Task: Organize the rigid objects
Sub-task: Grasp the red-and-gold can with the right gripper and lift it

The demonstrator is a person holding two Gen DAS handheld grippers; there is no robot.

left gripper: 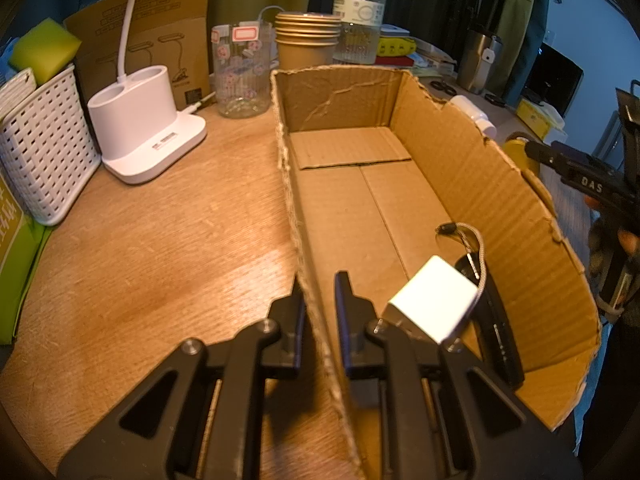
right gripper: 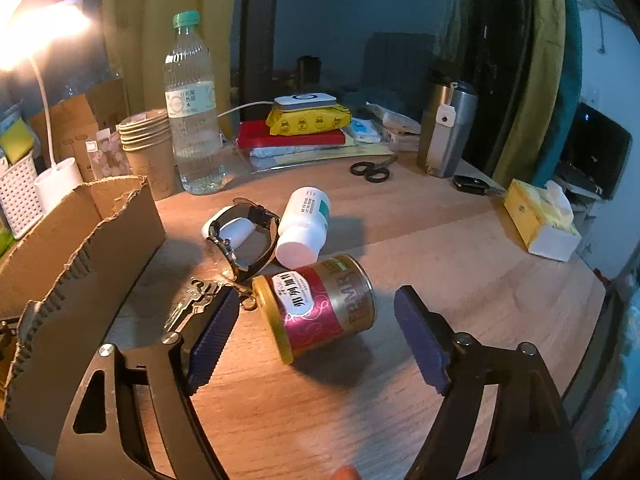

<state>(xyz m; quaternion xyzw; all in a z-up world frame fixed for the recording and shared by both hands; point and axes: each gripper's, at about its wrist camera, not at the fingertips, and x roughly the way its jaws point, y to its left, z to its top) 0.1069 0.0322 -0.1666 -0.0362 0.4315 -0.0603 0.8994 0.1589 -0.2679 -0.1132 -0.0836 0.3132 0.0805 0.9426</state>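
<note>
**Right jaws wide around a tipped can, left jaws clamped on the box wall**

My left gripper (left gripper: 320,292) has its jaws nearly closed, pinching the near side wall of the cardboard box (left gripper: 500,200), one finger outside and one inside. The box sits open on the wooden tabletop (left gripper: 160,248). Inside it, close to my inner finger, lie a white charger (left gripper: 434,300) and a black object (left gripper: 496,332) with a braided cord (left gripper: 478,248); I cannot tell what the black object is.

My right gripper (right gripper: 316,320) has its jaws spread wide, holding nothing. A red and gold can (right gripper: 320,312) lies on its side on the tabletop between my two fingers, its gold lid toward my left finger, its base angled toward the right one. Neither pad touches it. Just past the can lie a white pill bottle (right gripper: 304,224), also tipped over, and a black watch (right gripper: 244,236) looped around a small white case (right gripper: 234,230). A bunch of keys (right gripper: 192,300) lies beside my left finger, between the can and the box, whose torn wall stands at my left.
</note>
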